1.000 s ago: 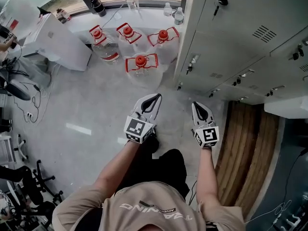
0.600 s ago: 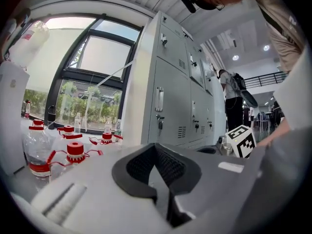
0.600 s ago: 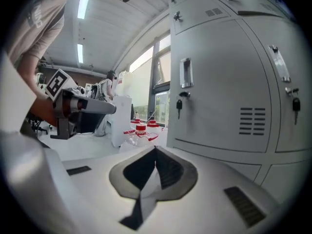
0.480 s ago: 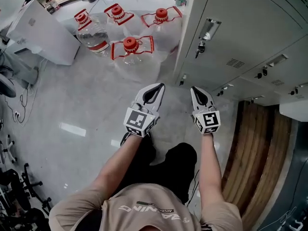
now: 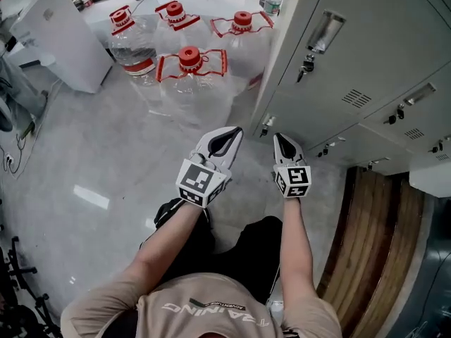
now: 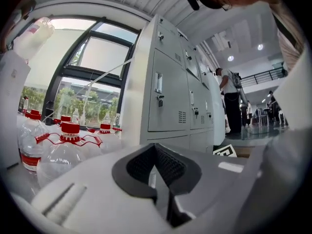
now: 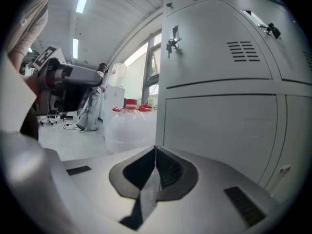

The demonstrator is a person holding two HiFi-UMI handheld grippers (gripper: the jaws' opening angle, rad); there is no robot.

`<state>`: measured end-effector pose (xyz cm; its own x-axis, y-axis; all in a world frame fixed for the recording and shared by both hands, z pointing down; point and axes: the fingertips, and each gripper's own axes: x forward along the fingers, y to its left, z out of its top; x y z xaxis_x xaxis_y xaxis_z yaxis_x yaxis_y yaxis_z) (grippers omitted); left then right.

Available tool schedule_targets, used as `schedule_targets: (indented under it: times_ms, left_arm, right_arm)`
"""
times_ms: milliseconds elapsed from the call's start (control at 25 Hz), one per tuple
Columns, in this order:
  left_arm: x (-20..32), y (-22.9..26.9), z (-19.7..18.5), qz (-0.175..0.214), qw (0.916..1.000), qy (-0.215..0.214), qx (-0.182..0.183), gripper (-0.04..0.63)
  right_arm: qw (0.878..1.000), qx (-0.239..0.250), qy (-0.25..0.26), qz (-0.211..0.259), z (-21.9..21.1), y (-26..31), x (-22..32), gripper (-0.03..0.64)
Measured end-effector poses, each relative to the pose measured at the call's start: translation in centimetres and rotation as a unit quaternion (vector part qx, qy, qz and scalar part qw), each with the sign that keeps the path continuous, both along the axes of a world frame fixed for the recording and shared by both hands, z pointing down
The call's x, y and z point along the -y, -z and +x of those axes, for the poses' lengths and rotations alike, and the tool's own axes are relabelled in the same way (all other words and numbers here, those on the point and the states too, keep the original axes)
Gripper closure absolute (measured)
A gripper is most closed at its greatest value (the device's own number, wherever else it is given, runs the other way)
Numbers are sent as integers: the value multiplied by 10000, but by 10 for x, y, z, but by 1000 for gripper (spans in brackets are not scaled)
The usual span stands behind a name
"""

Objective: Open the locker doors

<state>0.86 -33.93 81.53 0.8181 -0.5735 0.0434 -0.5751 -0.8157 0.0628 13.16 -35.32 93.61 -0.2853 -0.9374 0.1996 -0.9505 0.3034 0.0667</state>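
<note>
A bank of grey lockers (image 5: 366, 62) stands at the right, all its doors closed. The nearest upper door (image 7: 214, 38) has a handle with a key in its lock (image 7: 171, 42); the same handle (image 5: 323, 32) shows in the head view. My left gripper (image 5: 229, 134) is held in front of me, jaws together and empty. My right gripper (image 5: 280, 139) is beside it, shut and empty, pointing at the lower locker door (image 7: 219, 130) a short way off. Neither touches the lockers.
Several big clear water jugs with red caps (image 5: 190, 69) stand on the floor ahead at the left. A white cabinet (image 5: 49, 34) is at far left. Wooden flooring (image 5: 373, 238) runs along the lockers. People stand farther down the locker row (image 6: 231, 101).
The view has shifted toward the lockers; jugs and lockers now appear closer. Both grippers stay shut and side by side, the right one slightly nearer the locker corner.
</note>
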Motion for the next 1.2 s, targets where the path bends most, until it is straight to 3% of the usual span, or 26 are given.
schedule_targets:
  times_ms: [120, 360, 640, 760, 1200]
  left_arm:
    - [6, -8, -2, -10, 10000, 12, 78, 589]
    - [5, 16, 1, 515, 9986, -121, 45, 589]
    - [7, 15, -10, 472, 9987, -96, 148, 589]
    - [8, 15, -12, 271, 9996, -70, 60, 589]
    - [12, 7, -18, 178, 9996, -79, 209, 589]
  right_arm:
    - [9997, 188, -152, -96, 1, -12, 15, 606]
    - [9990, 85, -228, -364, 0, -51, 51, 605]
    - [9961, 54, -538, -694, 6, -89, 72, 600]
    - [9957, 102, -596, -701, 3, -97, 76, 506]
    - [9973, -212, -485, -514, -3, -91, 94, 508]
